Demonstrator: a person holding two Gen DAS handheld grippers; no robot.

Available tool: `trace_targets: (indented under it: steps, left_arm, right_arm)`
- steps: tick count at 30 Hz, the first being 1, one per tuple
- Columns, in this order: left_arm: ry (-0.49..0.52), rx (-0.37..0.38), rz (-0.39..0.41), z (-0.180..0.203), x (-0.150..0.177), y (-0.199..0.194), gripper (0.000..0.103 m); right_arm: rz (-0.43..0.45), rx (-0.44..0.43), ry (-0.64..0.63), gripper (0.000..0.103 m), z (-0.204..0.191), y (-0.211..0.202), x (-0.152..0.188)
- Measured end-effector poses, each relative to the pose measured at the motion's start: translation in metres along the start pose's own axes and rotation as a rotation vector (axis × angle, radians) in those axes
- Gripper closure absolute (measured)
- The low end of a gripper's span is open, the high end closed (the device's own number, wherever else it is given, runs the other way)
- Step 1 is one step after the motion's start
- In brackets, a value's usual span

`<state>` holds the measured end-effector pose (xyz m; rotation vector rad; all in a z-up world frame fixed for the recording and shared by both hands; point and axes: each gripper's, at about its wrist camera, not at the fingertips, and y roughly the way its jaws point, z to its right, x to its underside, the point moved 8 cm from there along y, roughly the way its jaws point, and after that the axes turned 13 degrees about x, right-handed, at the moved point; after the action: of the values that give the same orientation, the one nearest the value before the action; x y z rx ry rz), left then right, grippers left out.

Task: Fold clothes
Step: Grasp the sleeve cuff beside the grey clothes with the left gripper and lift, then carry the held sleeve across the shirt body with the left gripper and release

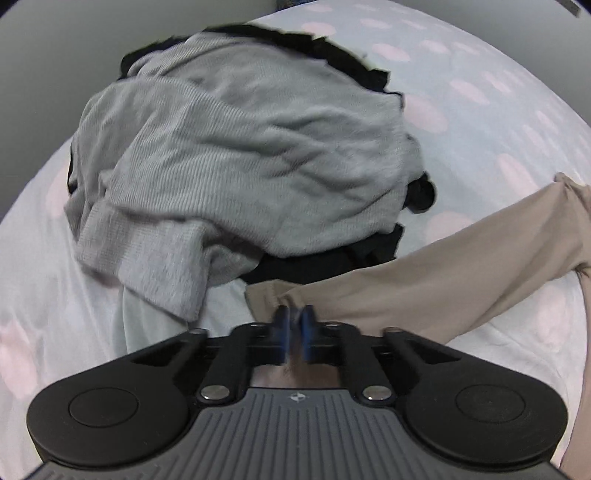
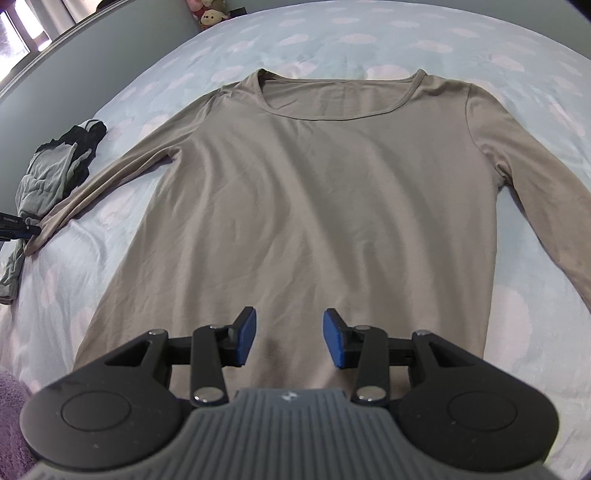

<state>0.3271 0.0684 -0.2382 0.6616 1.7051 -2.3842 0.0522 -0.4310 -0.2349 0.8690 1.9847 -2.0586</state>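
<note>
Left gripper (image 1: 294,325), seen from its own wrist camera, has its blue pads (image 1: 281,332) drawn together at the cuff end of a tan sleeve (image 1: 424,280), with the fabric's edge caught between them. That sleeve runs off to the right across a pale bedsheet with pink spots (image 1: 480,92). Just beyond the fingertips sits a crumpled heap: a grey ribbed knit garment (image 1: 240,147) lying on top of black clothing (image 1: 325,262), whose dark edges show around the knit at the far side and near the sleeve. This view is slightly blurred.

From the right wrist camera, the right gripper (image 2: 289,338) hangs over the lower part of a tan long-sleeved shirt (image 2: 314,203), its blue pads standing apart and nothing between them; the cloth lies beneath, not pinched. The shirt is spread flat and face up on the bedsheet (image 2: 332,44), neckline toward the far end, hem toward the camera, both sleeves stretched outward. At the left edge the tip of the left gripper (image 2: 27,230) meets the end of the shirt's sleeve, beside the grey and black pile (image 2: 55,170). Some soft toys (image 2: 210,14) sit at the far corner of the bed, and a purple fuzzy fabric (image 2: 11,406) shows at the lower left.
</note>
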Motion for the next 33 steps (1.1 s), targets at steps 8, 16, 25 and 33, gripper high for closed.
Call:
trace_targets:
  steps: [8,16,25,33]
  left_arm:
    - [0.07,0.15,0.069,0.062,-0.033,-0.075,0.103]
    - [0.134,0.418,0.12,0.198,-0.048,-0.112,0.103]
    - [0.144,0.688,0.12,0.37,0.015,-0.073,0.103]
    - [0.174,0.679,-0.041,0.432,0.095,0.017,0.103]
  right_arm:
    - [-0.006,-0.008,0.011,0.058,0.0,0.006,0.004]
    - [0.02,-0.039,-0.032,0.058,-0.016,0.007,-0.011]
    - [0.1,-0.065,-0.003,0.058,-0.007,-0.013,-0.03]
    - [0.135,-0.024,0.003,0.058,0.008,-0.018,-0.03]
